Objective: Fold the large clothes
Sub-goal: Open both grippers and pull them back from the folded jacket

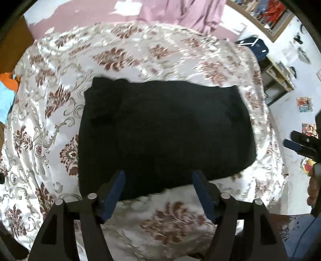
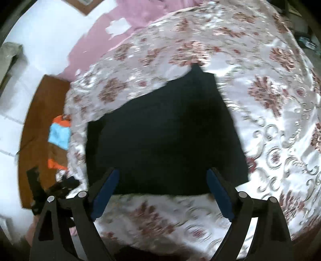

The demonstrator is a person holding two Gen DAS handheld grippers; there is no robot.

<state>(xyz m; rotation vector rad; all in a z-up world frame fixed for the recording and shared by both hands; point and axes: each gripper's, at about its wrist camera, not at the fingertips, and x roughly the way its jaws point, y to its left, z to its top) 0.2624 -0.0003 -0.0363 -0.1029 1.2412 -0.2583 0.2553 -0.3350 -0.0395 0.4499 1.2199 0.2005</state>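
A black garment [image 1: 164, 132] lies folded into a rough rectangle on a bed with a white and maroon floral cover [image 1: 50, 124]. My left gripper [image 1: 158, 174] is open and empty, held above the garment's near edge. My right gripper [image 2: 162, 172] is also open and empty, above the near edge of the same garment [image 2: 160, 136]. The right gripper shows at the right edge of the left wrist view [image 1: 301, 143]. Both views are blurred by motion.
A pink cloth [image 1: 180, 14] lies at the far end of the bed. A shelf unit [image 1: 278, 80] stands by the white wall on the right. A brown board [image 2: 40, 130] with orange and blue cloth [image 2: 59, 134] lies left of the bed.
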